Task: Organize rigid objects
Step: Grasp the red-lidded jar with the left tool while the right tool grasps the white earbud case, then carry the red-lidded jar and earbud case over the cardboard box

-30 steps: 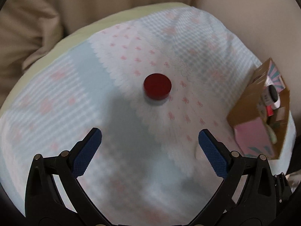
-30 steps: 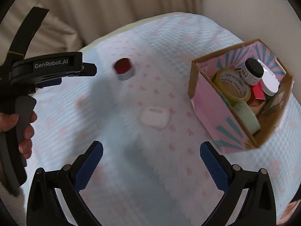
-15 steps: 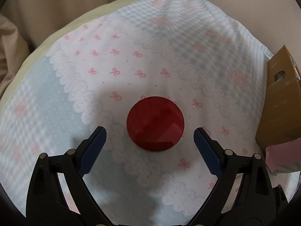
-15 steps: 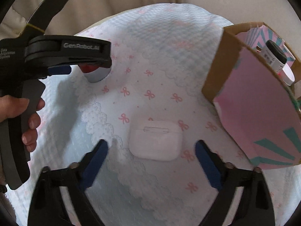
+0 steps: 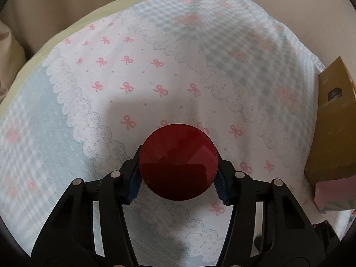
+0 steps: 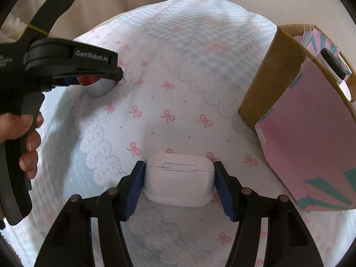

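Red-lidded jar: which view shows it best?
The left wrist view: the jar's red lid fills the centre, between the left gripper's fingers. The right wrist view shows only a sliver of red and its silvery side under that gripper.

My right gripper (image 6: pixel 179 179), jaws just closed, pads on white earbud case (image 6: pixel 179 178) atop bow-print cloth (image 6: pixel 178 89); pink cardboard box (image 6: pixel 311 133) at right, my left gripper (image 6: pixel 98 75) on red-lidded jar (image 6: pixel 94 86) upper left.
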Action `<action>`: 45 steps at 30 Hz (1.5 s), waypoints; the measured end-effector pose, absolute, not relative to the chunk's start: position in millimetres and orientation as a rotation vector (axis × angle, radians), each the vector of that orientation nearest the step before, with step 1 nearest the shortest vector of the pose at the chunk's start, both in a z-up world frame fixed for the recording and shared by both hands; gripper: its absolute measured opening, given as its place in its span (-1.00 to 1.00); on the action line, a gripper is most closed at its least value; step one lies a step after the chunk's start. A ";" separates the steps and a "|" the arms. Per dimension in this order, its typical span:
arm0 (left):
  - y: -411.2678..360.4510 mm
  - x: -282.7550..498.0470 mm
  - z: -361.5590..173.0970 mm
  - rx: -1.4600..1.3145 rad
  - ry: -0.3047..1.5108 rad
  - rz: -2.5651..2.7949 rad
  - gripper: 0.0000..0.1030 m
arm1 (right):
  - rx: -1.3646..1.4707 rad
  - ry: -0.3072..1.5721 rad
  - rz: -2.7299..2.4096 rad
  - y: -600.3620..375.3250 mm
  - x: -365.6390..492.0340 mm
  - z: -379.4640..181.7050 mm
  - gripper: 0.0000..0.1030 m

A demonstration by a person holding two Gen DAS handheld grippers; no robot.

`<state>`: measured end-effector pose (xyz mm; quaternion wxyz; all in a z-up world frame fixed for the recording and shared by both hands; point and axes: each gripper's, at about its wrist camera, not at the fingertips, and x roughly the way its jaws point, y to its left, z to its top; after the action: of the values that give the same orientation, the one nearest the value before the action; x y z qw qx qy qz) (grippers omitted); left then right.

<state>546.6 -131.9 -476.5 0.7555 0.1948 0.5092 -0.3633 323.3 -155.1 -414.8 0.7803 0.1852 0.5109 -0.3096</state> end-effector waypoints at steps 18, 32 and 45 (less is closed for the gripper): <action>-113.9 505.8 -423.3 0.396 1.122 -0.750 -0.01 | 0.414 1.074 -0.562 -159.0 300.3 -370.7 0.10; -85.6 414.7 -288.6 0.336 1.067 -0.696 -0.01 | 0.399 1.035 -0.382 -151.0 254.3 -243.1 0.10; -102.6 320.0 -213.4 0.213 1.067 -0.685 -0.01 | 0.411 1.088 -0.261 -220.8 187.0 -148.8 0.10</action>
<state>320.0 -102.6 -213.4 0.8004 0.0993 0.4976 -0.3192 187.0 -220.8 -148.8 0.8276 0.1936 0.5124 -0.1228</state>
